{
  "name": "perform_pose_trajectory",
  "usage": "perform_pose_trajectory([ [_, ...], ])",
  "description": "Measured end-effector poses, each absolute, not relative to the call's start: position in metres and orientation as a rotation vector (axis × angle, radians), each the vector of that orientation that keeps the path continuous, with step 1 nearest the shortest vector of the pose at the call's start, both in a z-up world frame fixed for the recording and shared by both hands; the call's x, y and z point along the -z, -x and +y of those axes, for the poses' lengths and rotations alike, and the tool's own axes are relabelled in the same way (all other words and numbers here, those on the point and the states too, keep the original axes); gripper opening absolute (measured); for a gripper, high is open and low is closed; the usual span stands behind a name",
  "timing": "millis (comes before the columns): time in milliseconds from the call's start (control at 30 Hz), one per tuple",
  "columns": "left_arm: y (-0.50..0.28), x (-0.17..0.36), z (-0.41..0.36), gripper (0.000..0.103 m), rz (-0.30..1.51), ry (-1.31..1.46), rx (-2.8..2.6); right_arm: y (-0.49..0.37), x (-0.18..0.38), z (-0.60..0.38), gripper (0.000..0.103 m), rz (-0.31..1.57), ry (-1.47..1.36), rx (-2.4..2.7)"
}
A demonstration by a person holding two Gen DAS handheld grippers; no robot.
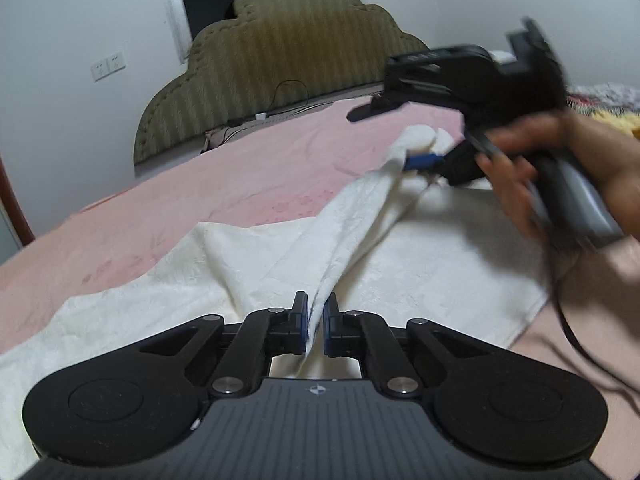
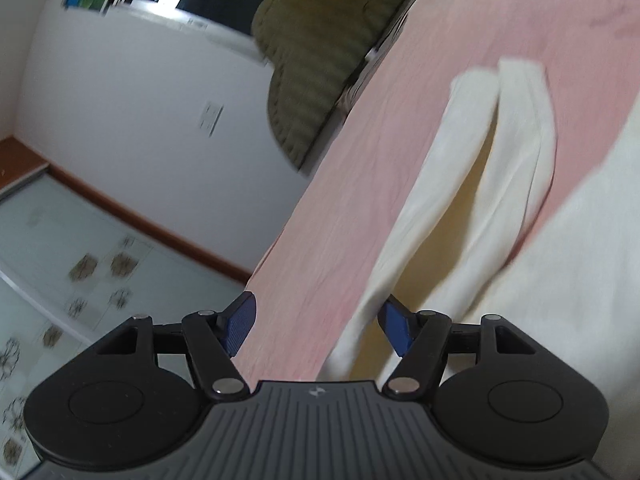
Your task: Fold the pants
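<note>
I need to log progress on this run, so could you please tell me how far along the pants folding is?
Early stage. Done: the white pants lie spread on the pink bedsheet, with no finished fold visible. In hand: the left gripper is shut on a raised ridge of fabric, while the right gripper is open beside a lifted, blurred edge of fabric, gripping nothing. Left: carrying the fabric over, flattening it, and any further folds.

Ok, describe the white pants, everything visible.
The white pants are cream-white with a faint embossed texture, lying mostly flat on the pink bedsheet. A raised ridge of fabric runs from the left gripper, whose jaws pinch it, up toward the right gripper, which is open. In the right wrist view, part of the cloth hangs in loose folds beside the right gripper's finger.
</note>
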State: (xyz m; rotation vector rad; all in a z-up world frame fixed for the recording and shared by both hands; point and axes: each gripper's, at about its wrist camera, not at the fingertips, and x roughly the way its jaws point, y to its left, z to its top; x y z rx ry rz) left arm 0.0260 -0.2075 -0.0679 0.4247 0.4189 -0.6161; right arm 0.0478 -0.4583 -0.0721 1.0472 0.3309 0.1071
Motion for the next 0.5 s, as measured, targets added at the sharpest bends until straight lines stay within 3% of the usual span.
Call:
perform_pose_trajectory([
  [100, -0.028, 0.071, -0.211, 0.010, 0.432, -0.435, 0.603, -0.063, 0.073, -0.478, 0.059, 0.341, -1.036, 0.011],
  [167, -0.035, 0.071, -0.211, 0.016, 0.454, -0.418, 0.590, -0.070, 0.078, -0.489, 0.032, 0.359, -1.050, 0.064],
  [233, -0.042, 0.071, -0.210, 0.017, 0.471, -0.399, 0.586, -0.072, 0.083, -0.496, 0.014, 0.375, -1.044, 0.104],
  [367, -0.041, 0.067, -0.205, 0.003, 0.481, -0.365, 0.601, -0.053, 0.082, -0.499, 0.008, 0.307, -1.049, 0.087],
  [500, -0.022, 0.056, -0.194, 0.003, 0.434, -0.341, 0.665, -0.018, 0.063, -0.502, 0.008, 0.243, -1.013, 0.050],
])
